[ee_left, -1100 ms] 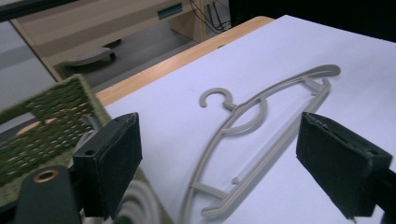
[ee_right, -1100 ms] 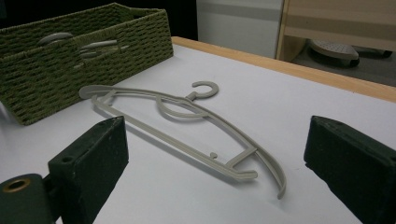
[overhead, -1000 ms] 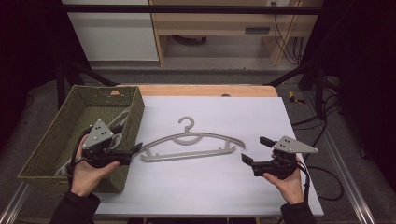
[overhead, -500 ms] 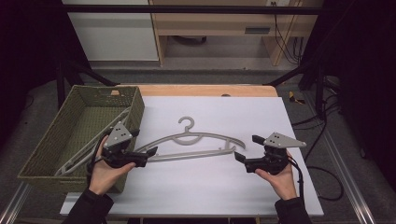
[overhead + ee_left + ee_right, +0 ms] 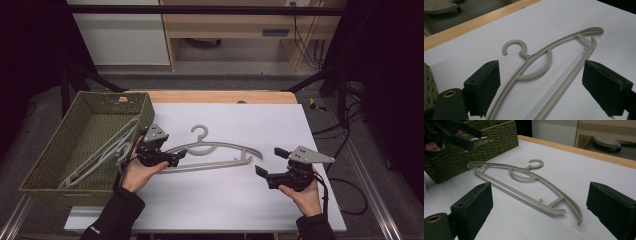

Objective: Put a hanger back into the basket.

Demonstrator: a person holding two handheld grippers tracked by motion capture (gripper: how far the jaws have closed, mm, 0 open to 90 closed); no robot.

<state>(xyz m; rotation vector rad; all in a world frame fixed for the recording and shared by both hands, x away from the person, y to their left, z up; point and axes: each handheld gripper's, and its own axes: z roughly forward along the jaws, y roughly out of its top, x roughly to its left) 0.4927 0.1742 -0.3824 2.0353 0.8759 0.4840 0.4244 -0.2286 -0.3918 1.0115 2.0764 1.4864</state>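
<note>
Basket (image 5: 60, 165): green woven basket is sitting at 9 o'clock on the table (image 5: 300, 125), with some grey hangers (image 5: 107, 150) already lying inside it.
Left gripper (image 5: 174, 159): it is hovering just beside the basket's near-right corner, at the left end of the loose hanger (image 5: 215, 152); its jaws have just been closing a little, yet they are standing wide and released, pressing nothing.
Left gripper view: the hanger (image 5: 549, 67) is passing between the two black pads (image 5: 485, 87), both rails inside the gap, not touched.
Hanger place: it is lying flat on the white table at the centre, hook pointing to 12 o'clock, apart from the basket.
Right gripper (image 5: 267, 162): it is waiting at 4 o'clock, near the hanger's right end but not touching; jaws open, holding nothing.
Right gripper view: the hanger (image 5: 524, 182) is lying ahead of the open pads (image 5: 474, 205).
Advice for the step: in my judgement the left gripper is going for a pinch, so it should be coming lower until the pads are enclosing one rail or both rails together, then closing squarely; a grip near the tip may let the hanger swing.
Writing: no brand, label or readable text is appearing on the basket, hangers or grippers.
</note>
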